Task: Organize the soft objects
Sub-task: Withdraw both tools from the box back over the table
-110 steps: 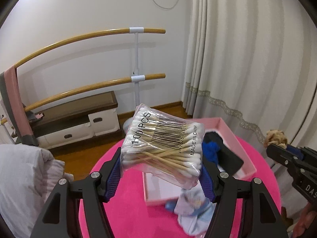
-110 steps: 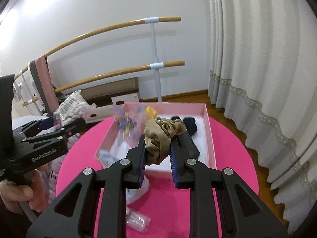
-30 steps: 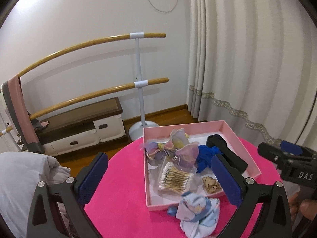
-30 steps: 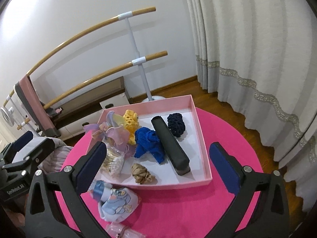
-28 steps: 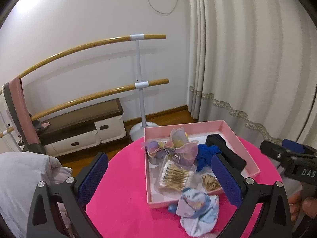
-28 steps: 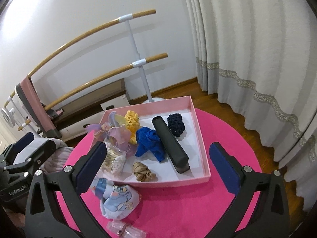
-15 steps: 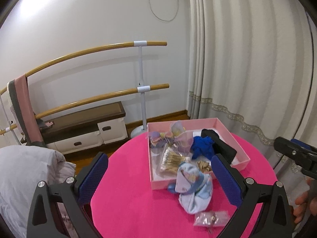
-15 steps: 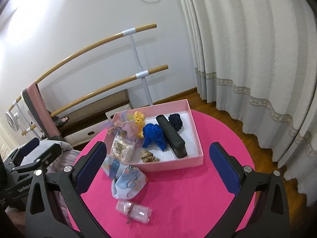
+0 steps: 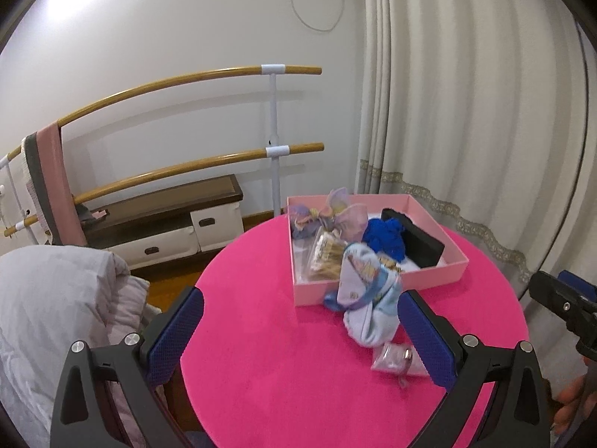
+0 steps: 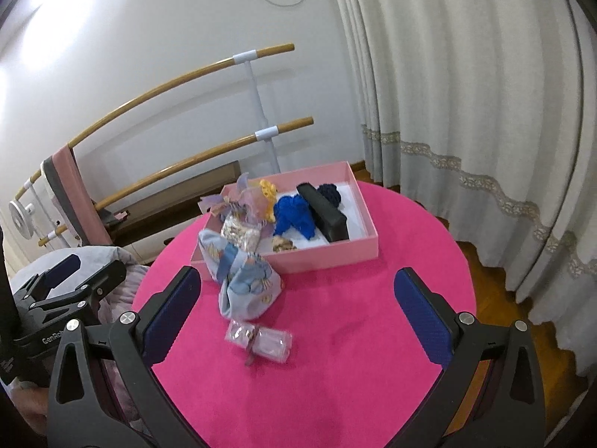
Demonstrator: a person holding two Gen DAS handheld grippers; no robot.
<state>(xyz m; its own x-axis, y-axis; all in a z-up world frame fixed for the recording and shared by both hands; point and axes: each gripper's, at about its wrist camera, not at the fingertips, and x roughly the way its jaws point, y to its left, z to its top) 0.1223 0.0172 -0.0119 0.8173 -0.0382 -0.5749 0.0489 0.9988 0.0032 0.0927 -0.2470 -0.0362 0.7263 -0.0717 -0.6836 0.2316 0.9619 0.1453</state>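
A pink box (image 10: 367,252) (image 9: 436,280) stands at the far side of the round pink table (image 10: 354,336) (image 9: 261,298). In it lie a bag of cotton swabs (image 10: 240,235) (image 9: 326,255), a tan scrunchie (image 10: 283,244), a blue scrunchie (image 10: 294,216) (image 9: 386,239), a navy scrunchie (image 10: 330,194), a yellow one (image 10: 268,188), a pastel bow (image 9: 332,211) and a black case (image 10: 322,211) (image 9: 414,239). A light blue printed cloth (image 10: 242,280) (image 9: 367,295) leans on the box front. A small clear packet (image 10: 259,341) (image 9: 395,360) lies nearer. My left gripper (image 9: 302,336) and right gripper (image 10: 298,315) hang open and empty above the near table.
Ballet bars (image 9: 186,78) and a low bench with white drawers (image 9: 175,220) stand against the wall behind. Cream curtains (image 10: 466,93) hang on the right. A pale quilted bundle (image 9: 56,310) sits left of the table. A hand (image 9: 571,399) holds the other gripper.
Both grippers let go of the cotton swab bag and the tan scrunchie, which now lie in the box. Both have pulled back and up from the box, open, so more of the table shows.
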